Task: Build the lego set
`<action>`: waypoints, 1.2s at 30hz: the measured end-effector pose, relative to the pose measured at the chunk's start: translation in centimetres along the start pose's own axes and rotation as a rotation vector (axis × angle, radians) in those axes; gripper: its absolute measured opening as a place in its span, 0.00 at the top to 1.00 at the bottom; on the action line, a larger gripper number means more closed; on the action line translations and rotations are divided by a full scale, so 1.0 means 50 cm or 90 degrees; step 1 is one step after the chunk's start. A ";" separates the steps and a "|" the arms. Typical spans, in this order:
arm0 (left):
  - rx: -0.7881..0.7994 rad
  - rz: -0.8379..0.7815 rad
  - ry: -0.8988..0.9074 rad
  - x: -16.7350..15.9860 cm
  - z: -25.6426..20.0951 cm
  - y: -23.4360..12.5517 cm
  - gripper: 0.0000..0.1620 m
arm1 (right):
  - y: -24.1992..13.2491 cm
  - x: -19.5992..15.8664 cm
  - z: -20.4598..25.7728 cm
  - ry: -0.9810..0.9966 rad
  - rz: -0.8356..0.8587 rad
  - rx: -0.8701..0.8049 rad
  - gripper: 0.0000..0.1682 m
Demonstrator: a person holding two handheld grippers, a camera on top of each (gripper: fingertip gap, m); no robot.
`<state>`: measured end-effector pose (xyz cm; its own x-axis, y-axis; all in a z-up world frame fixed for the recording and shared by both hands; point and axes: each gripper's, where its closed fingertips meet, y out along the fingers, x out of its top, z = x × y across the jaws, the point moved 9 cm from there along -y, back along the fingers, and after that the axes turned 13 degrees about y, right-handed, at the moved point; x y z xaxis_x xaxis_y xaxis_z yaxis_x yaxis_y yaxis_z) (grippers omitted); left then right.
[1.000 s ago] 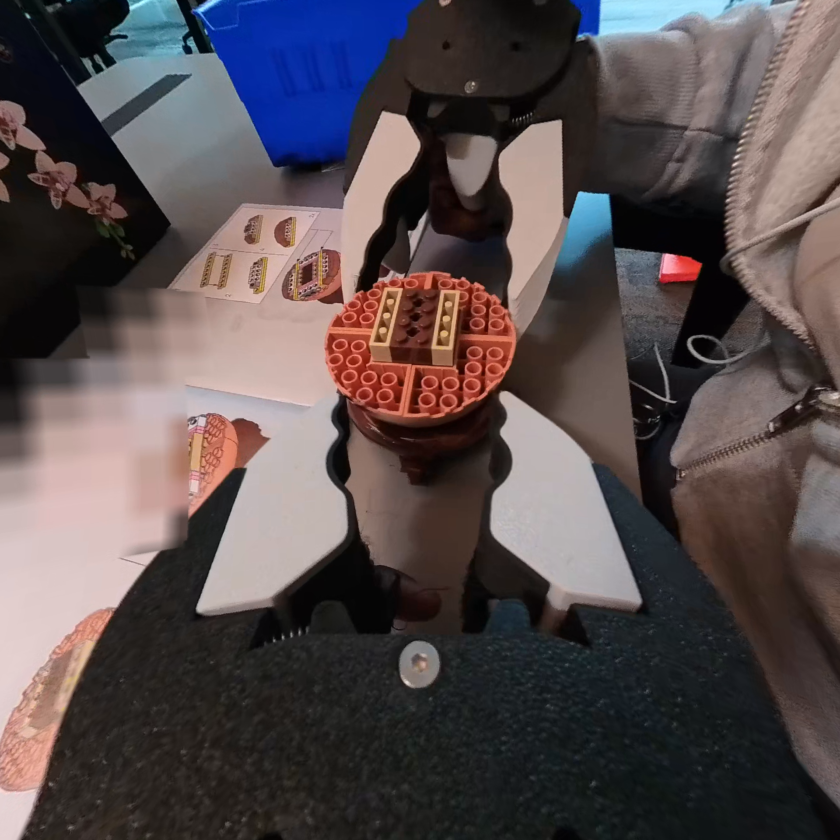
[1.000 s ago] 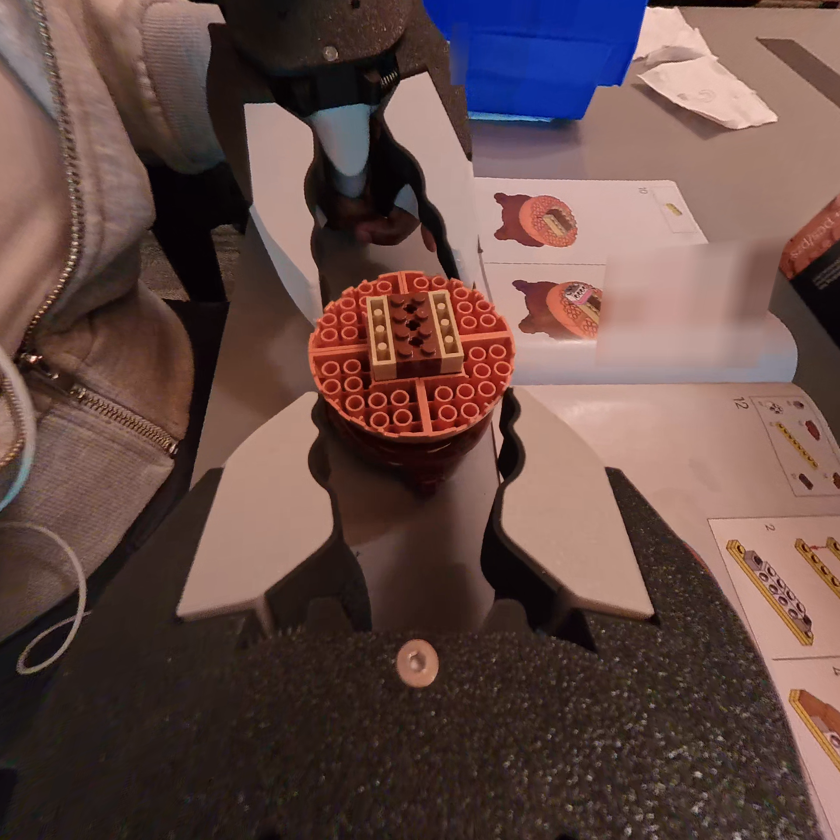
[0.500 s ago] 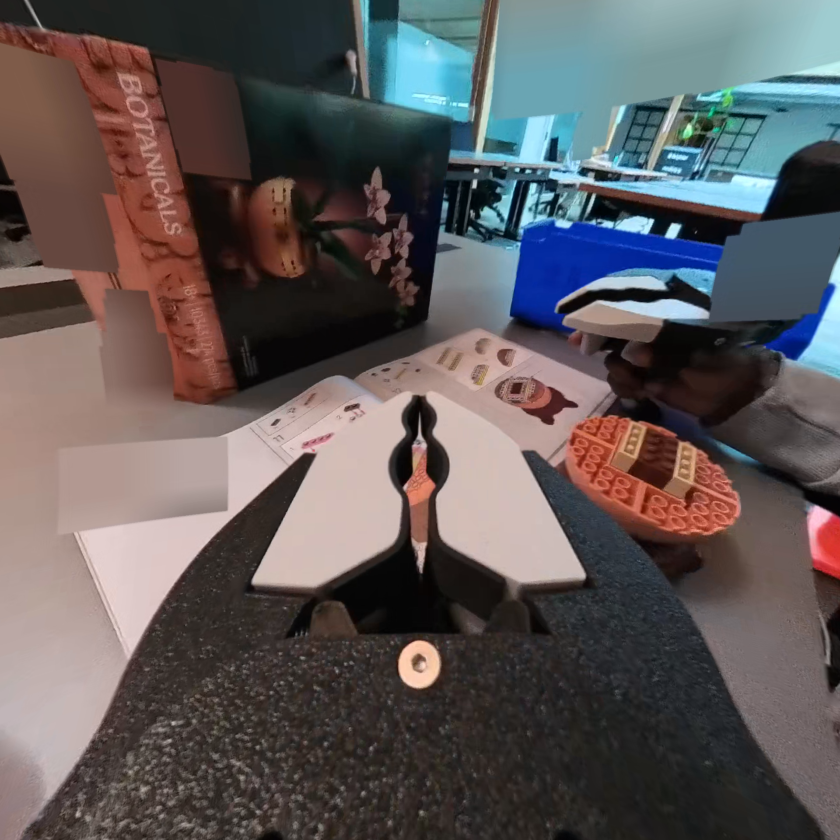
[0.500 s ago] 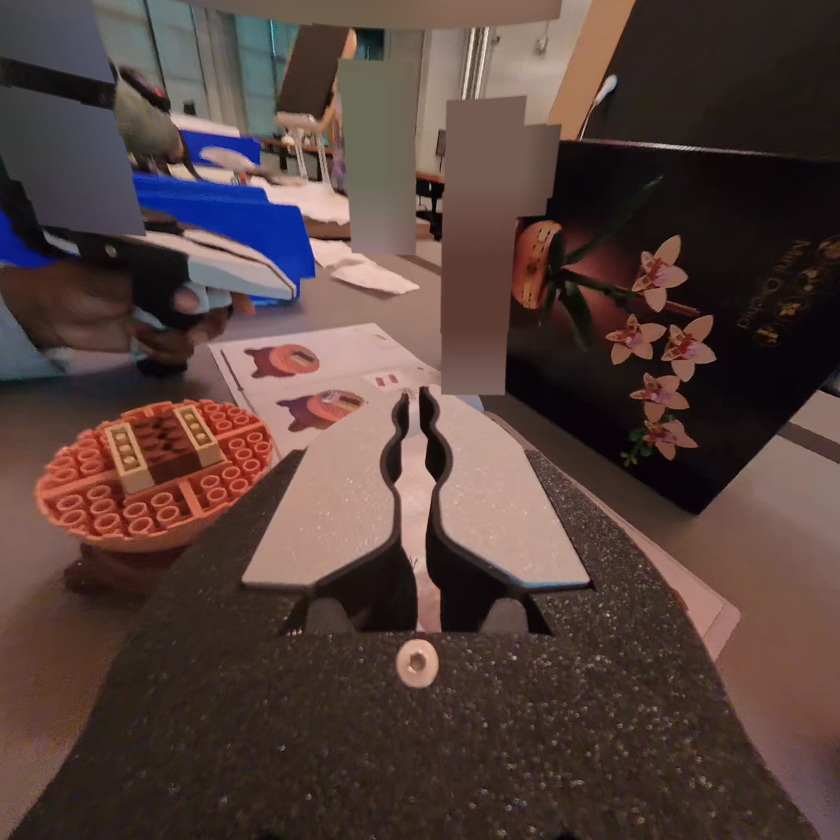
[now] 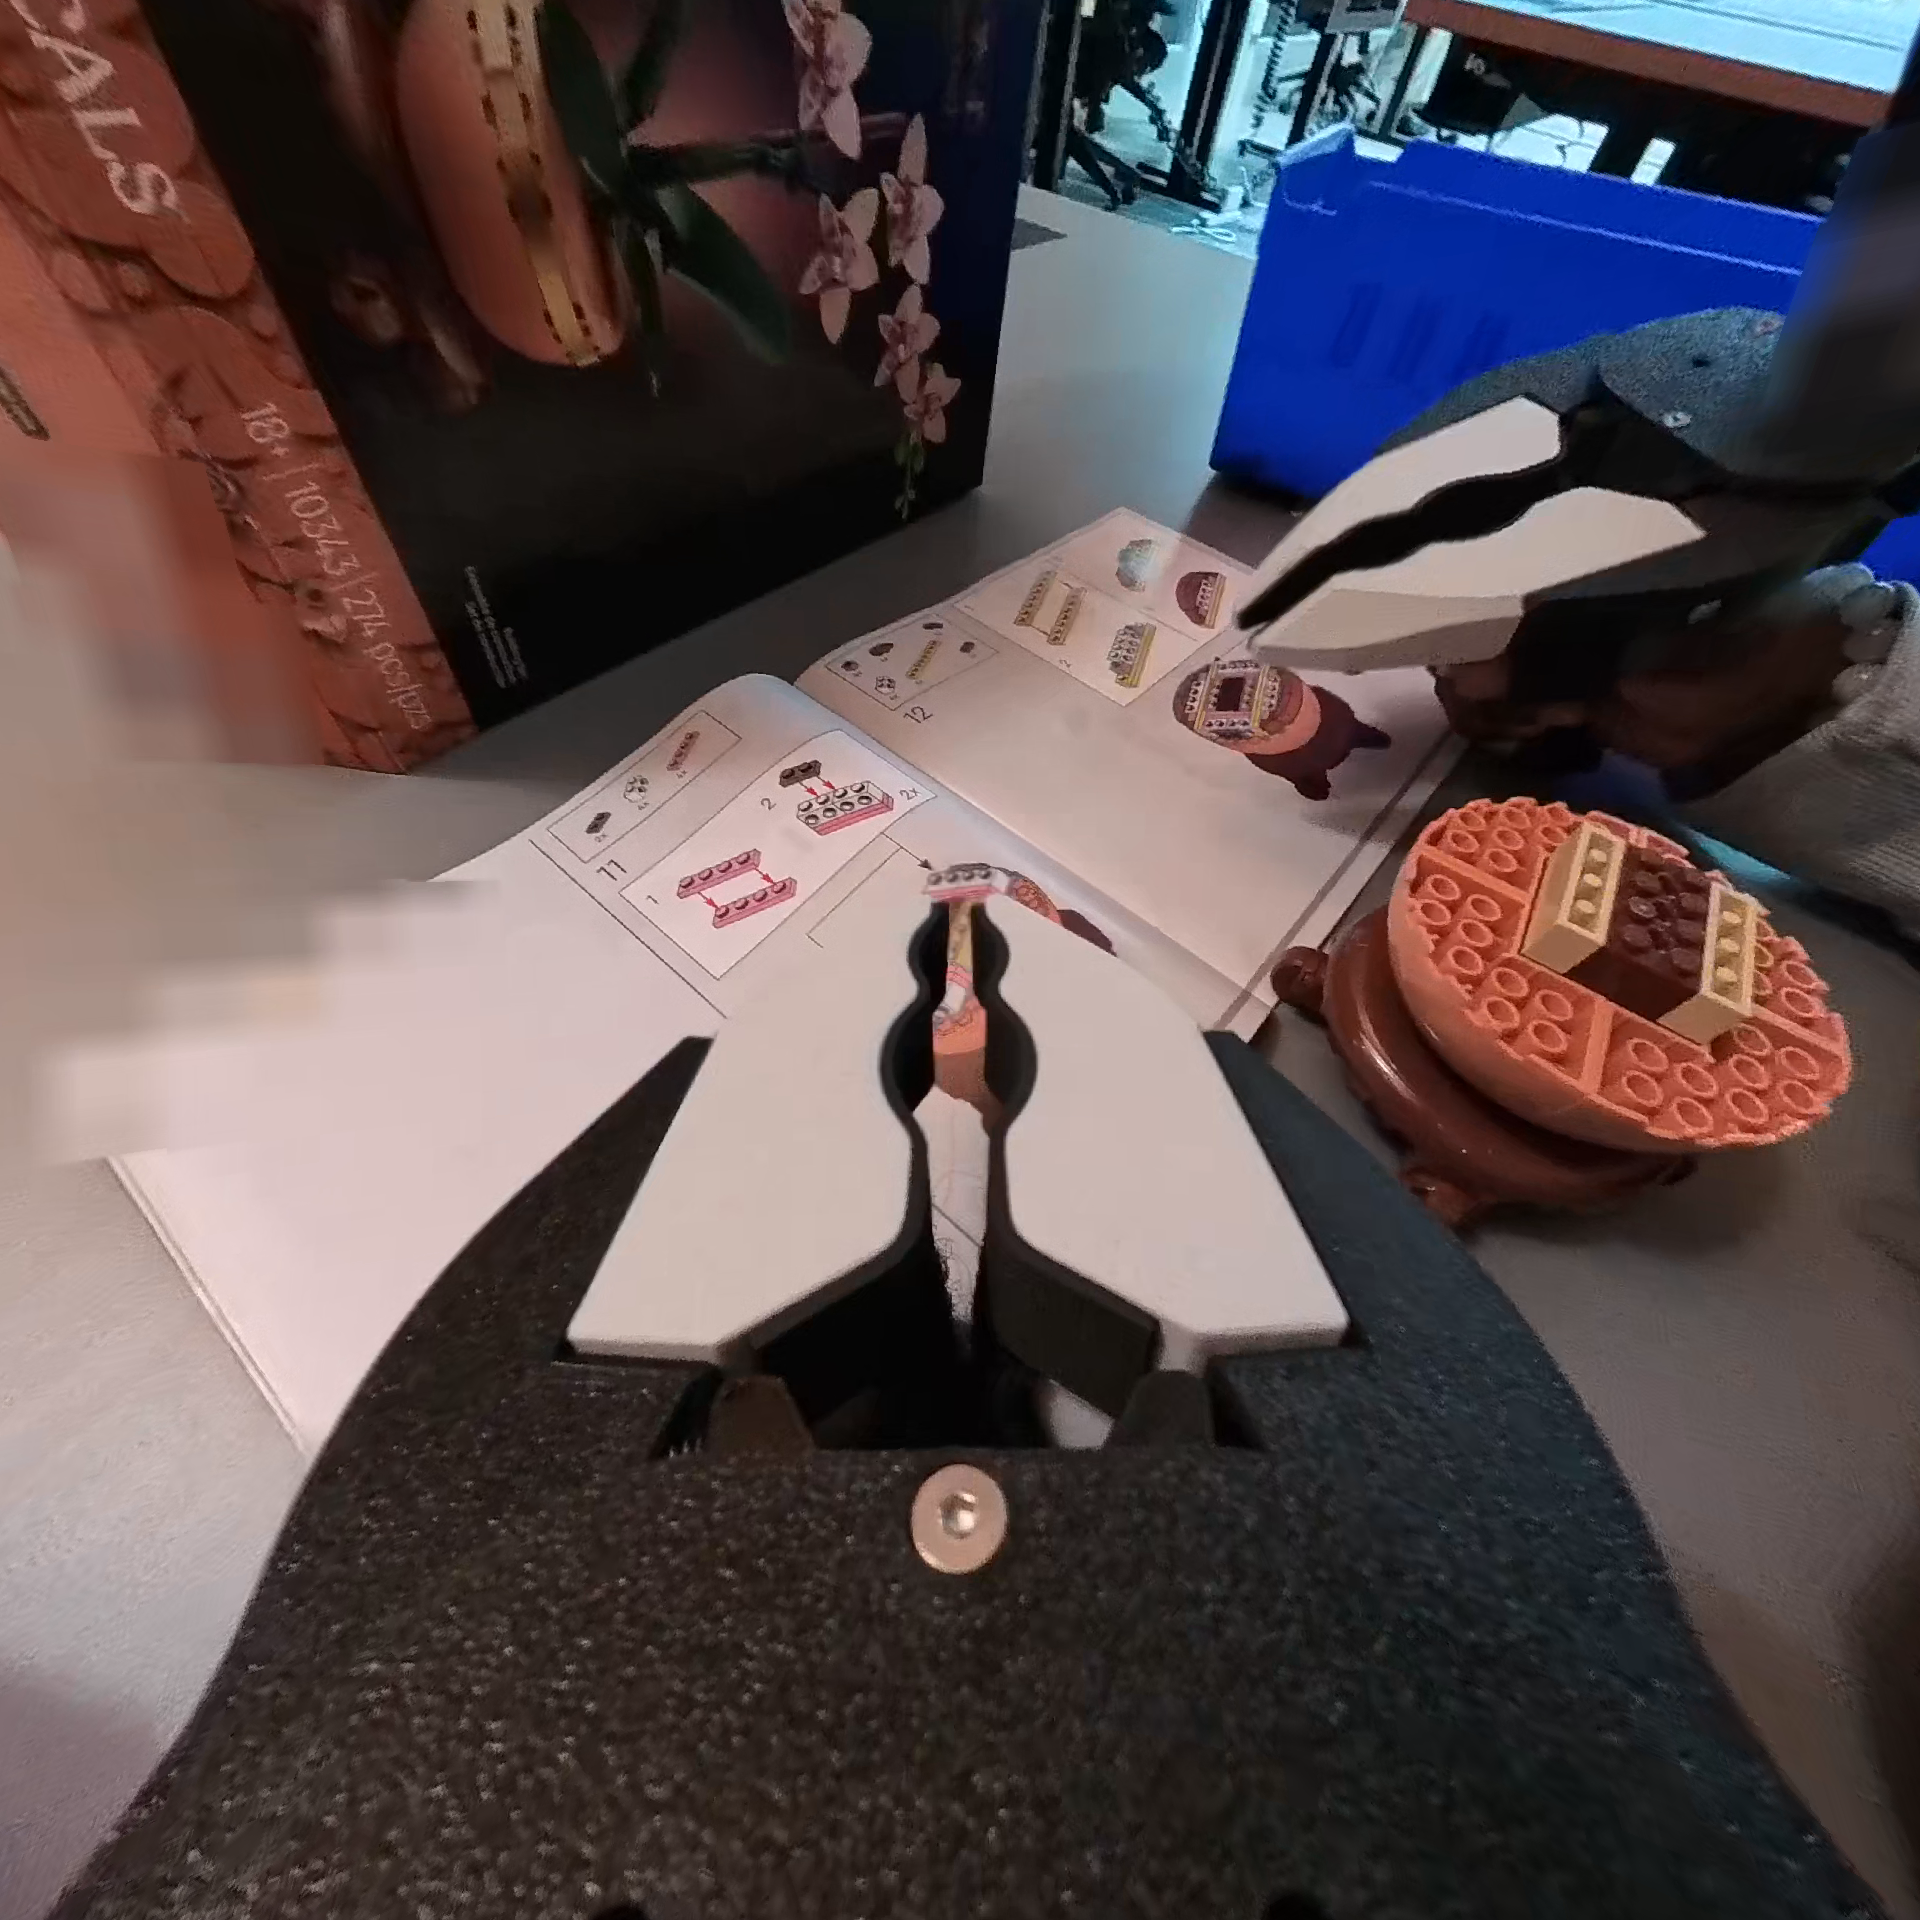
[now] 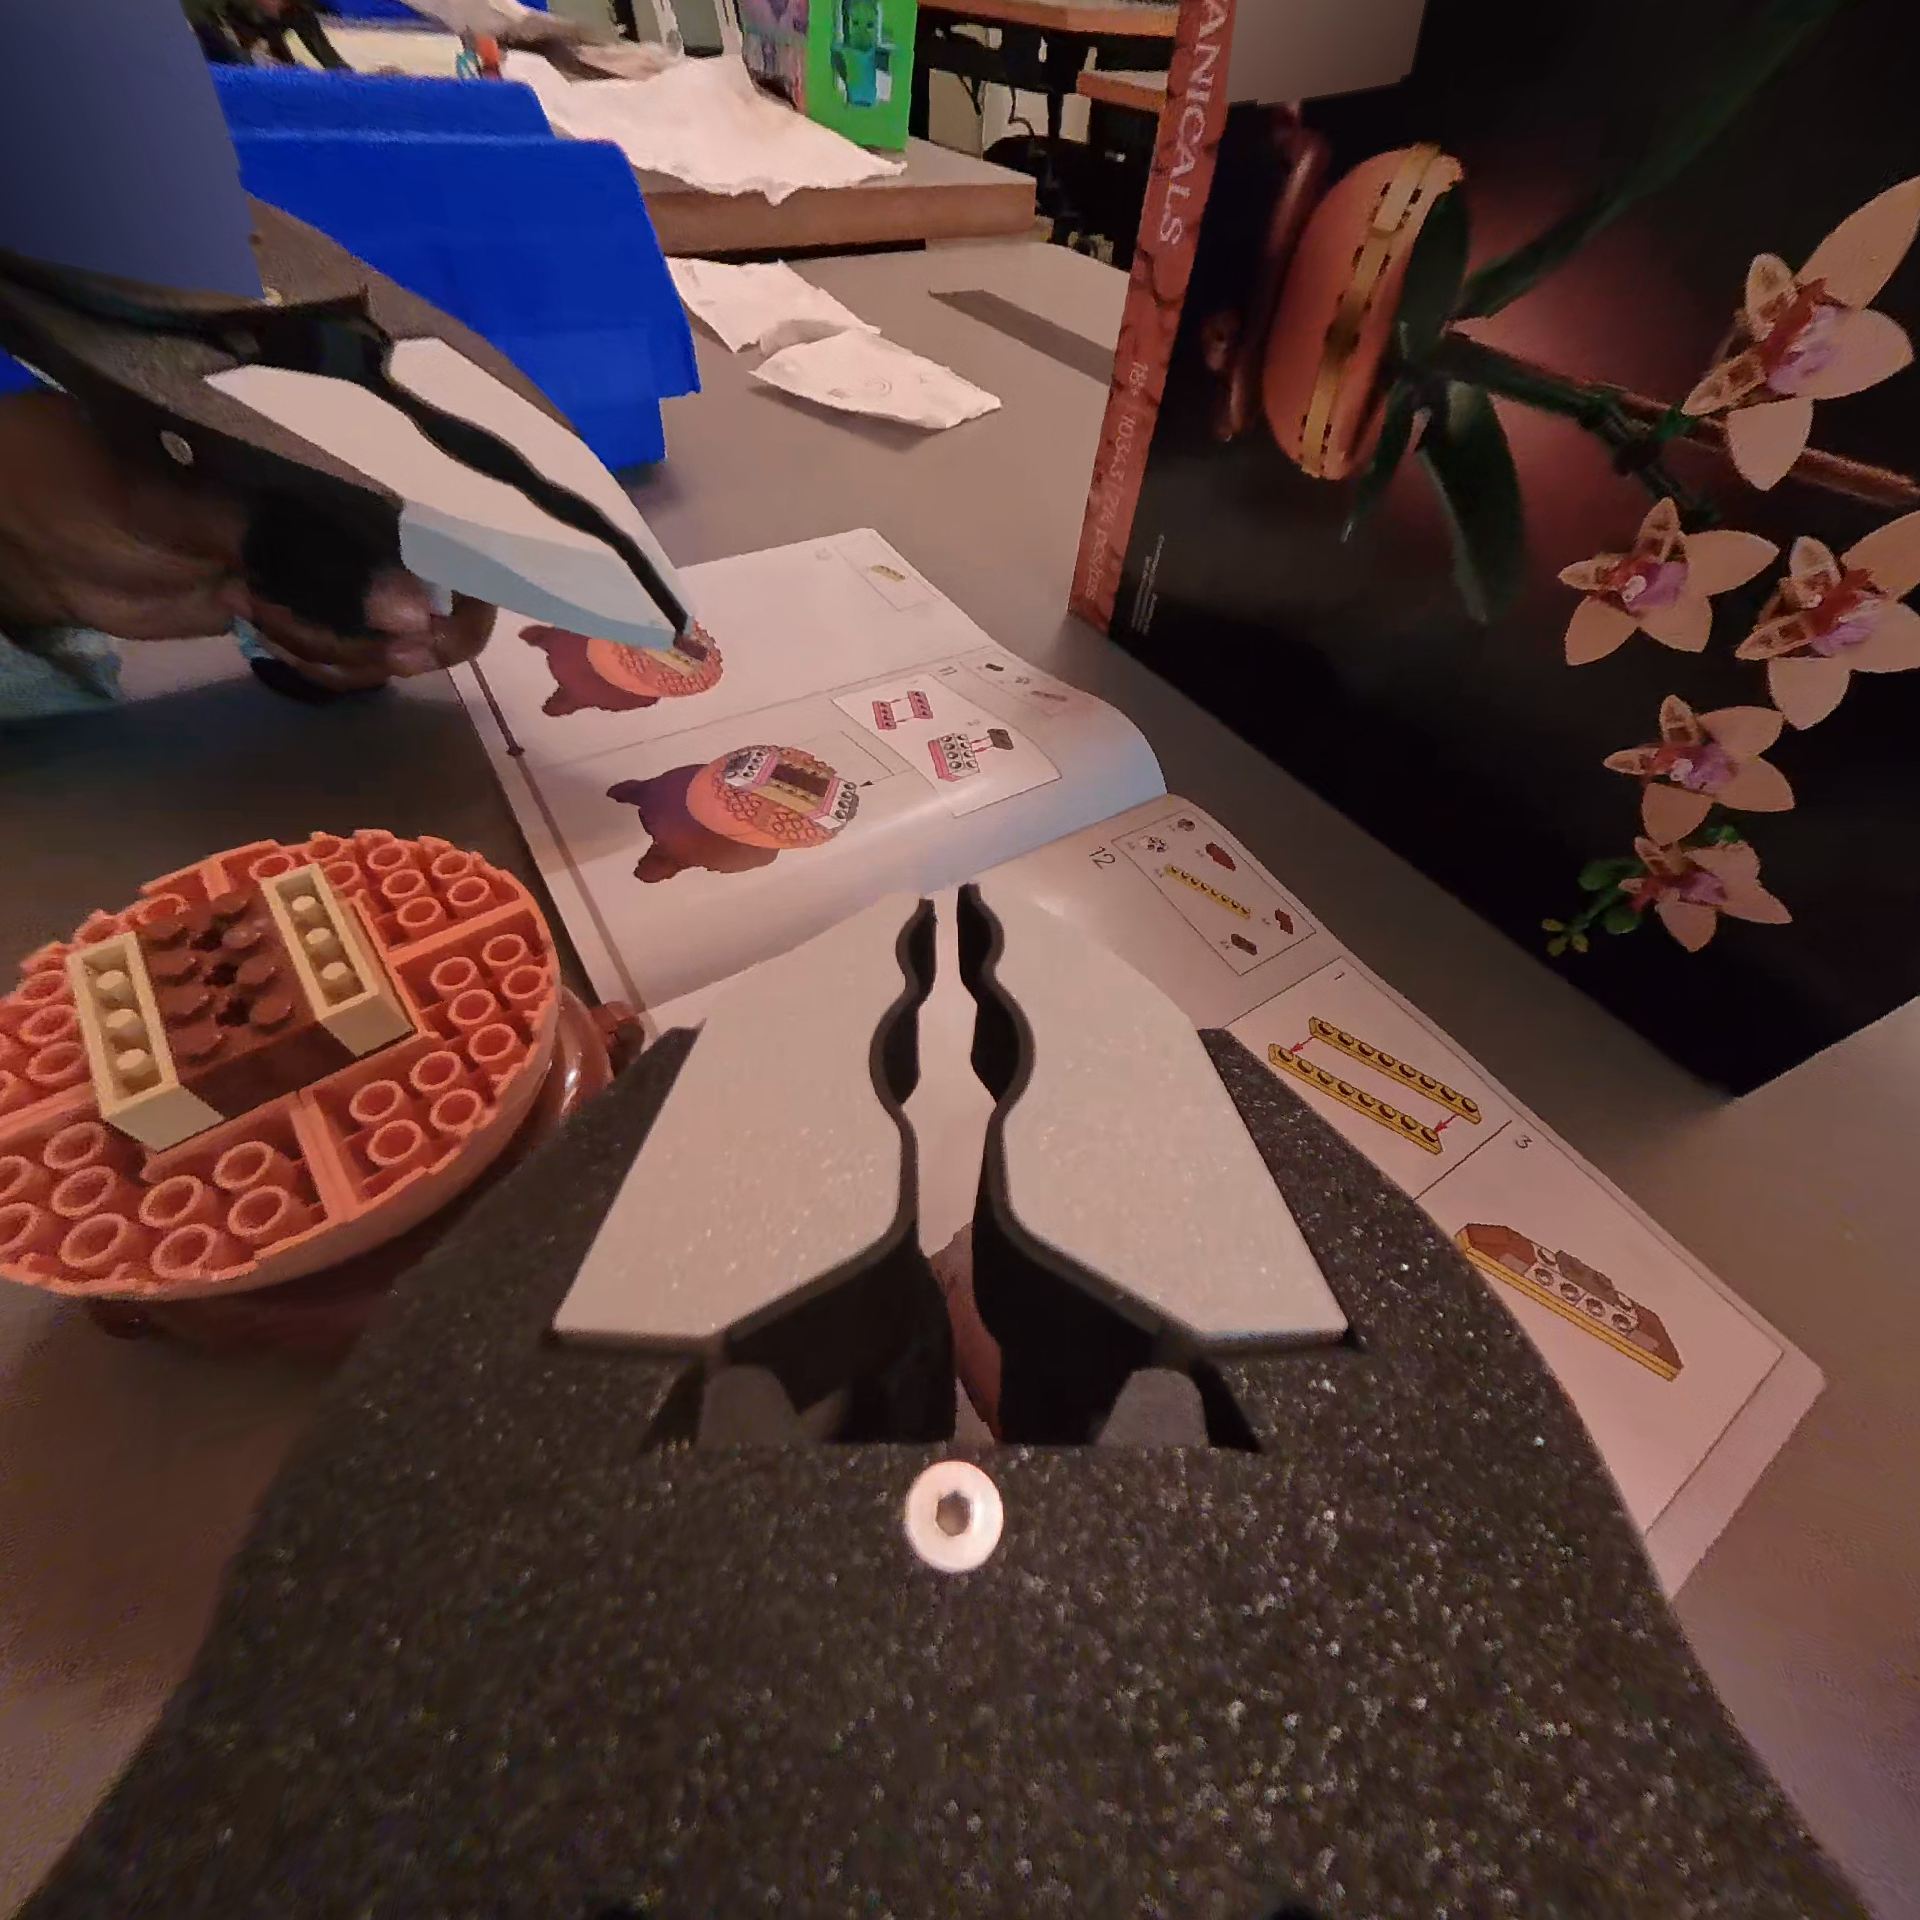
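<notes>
We have only the round base (image 5: 1621,997) with its tan-and-brown core built, both tools (left (image 5: 961,914), right (image 6: 945,904)) nearly closed and empty over the manual (image 6: 831,665), most steps left.

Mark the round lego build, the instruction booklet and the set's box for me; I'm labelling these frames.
round lego build (image 5: 1662,1060): left wrist view, studded orange top.
instruction booklet (image 6: 1039,769): right wrist view, upper page.
set's box (image 6: 1507,665): right wrist view, dark front face.

Grey tabletop (image 5: 1662,1455) under dim light, blue bins (image 6: 447,239) behind, brown-topped desks (image 5: 1662,42) farther back.
</notes>
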<state>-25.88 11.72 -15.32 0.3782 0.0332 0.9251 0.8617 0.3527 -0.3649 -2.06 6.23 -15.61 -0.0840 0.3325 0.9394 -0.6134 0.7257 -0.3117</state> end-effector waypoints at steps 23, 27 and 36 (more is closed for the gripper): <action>0.026 0.035 0.048 0.000 -0.012 0.008 0.96 | -0.522 0.173 -0.181 -0.136 0.172 -0.193 0.86; 0.029 0.051 0.041 -0.001 -0.010 0.012 0.96 | -0.442 0.173 -0.299 -0.297 0.324 -0.023 0.87; 0.056 0.105 0.074 -0.006 -0.017 0.025 0.96 | -0.241 0.052 -0.443 -0.443 0.506 0.028 0.95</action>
<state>-24.63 11.34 -16.15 0.5524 -0.0097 0.8335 0.7539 0.4324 -0.4946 22.49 11.70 -12.59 -0.8970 0.2738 0.3471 -0.2114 0.4238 -0.8807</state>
